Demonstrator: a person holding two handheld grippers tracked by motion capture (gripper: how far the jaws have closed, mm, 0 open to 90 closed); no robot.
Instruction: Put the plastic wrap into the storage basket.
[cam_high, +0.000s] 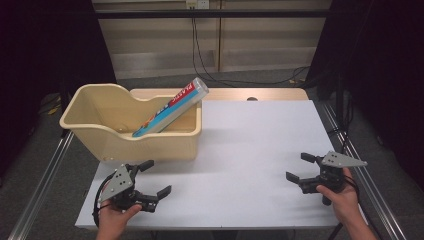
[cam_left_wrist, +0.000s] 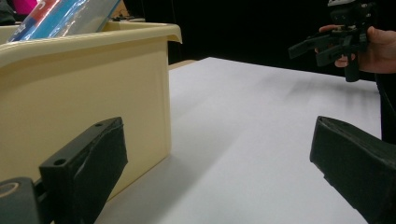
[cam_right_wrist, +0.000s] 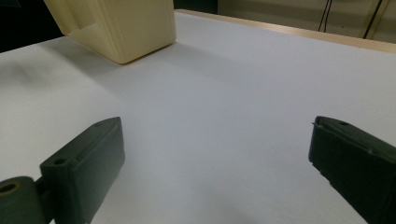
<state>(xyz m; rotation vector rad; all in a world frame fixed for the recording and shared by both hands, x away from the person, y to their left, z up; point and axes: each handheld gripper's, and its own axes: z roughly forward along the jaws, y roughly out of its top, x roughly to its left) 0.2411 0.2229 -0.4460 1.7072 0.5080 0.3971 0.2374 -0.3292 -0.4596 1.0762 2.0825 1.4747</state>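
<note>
Standing just beyond the left gripper (cam_high: 155, 177), bin (cam_high: 150, 145) holds box (cam_high: 172, 106).

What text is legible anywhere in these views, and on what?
"PLASTIC" - partly legible red capitals along the upper end of the long blue, red and white box leaning in the cream plastic bin, high view; the last letters are uncertain.
Remaining print on that box: too small and blurred to read.
Left gripper view: the box's print is cropped and blurred, unreadable.
Bin and white tabletop: no text seen.
</note>
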